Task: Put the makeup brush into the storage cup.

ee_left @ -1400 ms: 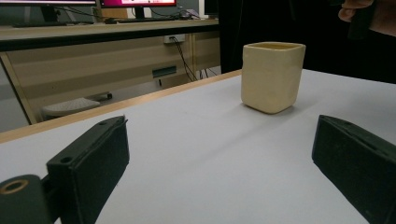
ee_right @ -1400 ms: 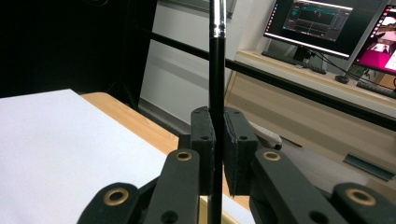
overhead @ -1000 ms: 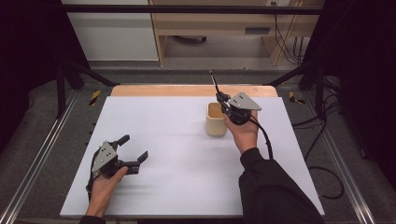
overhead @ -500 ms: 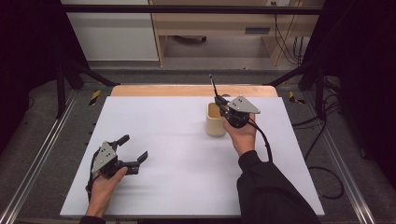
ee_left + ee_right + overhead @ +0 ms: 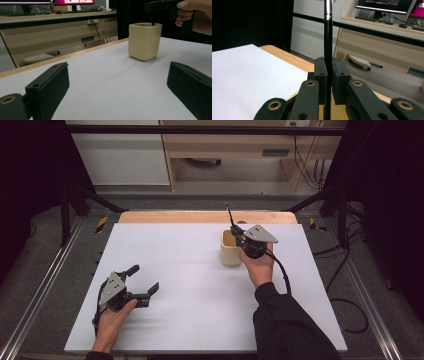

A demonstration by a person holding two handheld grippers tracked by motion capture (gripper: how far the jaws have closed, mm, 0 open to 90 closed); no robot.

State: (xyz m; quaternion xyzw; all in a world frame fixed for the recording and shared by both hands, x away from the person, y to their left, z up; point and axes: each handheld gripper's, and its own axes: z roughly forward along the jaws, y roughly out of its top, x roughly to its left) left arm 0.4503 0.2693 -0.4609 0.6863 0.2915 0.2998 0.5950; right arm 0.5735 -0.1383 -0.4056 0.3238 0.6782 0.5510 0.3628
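A cream square cup (image 5: 229, 254) (image 5: 144, 41) stands upright on the white table top, right of centre. My right gripper (image 5: 234, 231) (image 5: 328, 67) hovers over its mouth, shut on a thin black pen (image 5: 228, 215) (image 5: 328, 37). The pen stands nearly upright, and in the left gripper view its lower tip (image 5: 152, 22) dips just inside the cup's rim, below the right gripper (image 5: 160, 5). At the near left my left gripper (image 5: 144, 279) (image 5: 117, 68) lies low on the table, aimed at the cup. It is open with nothing between its fingers.
The white sheet (image 5: 175, 260) covers a wooden table whose far edge (image 5: 200, 216) shows bare. Metal rails (image 5: 45, 285) run along both sides. Beyond the table are a low shelf unit (image 5: 225, 150) and floor cables (image 5: 350, 250).
Hardly anything differs. The right hand with the pen has shifted very slightly over the cup. The left hand has kept still.
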